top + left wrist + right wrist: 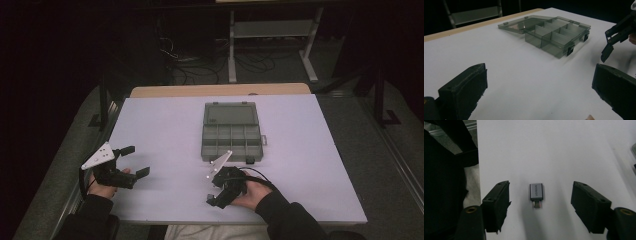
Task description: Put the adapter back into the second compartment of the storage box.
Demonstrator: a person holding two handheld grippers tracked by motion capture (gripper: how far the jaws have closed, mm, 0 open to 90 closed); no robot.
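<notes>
A small grey USB adapter [536, 192] with a metal plug lies flat on the white table [564, 150]. It sits between the jaws of my right gripper [541, 195], which stand apart on either side without touching it. In the high view the right gripper [212, 191] points down at the table near the front edge, just in front of the box. An open smoky-grey plastic compartment box [231, 132] rests mid-table with its lid laid back. My left gripper [138, 160] hovers at the front left with its jaws wide and nothing between them [540, 75].
The table's front edge [477, 170] runs close beside the adapter, with the person's dark clothing past it. From the left gripper view the box [554, 32] is ahead and the right gripper [609, 47] shows at the far right. Dark floor, cables and a desk frame [270, 30] lie beyond the table.
</notes>
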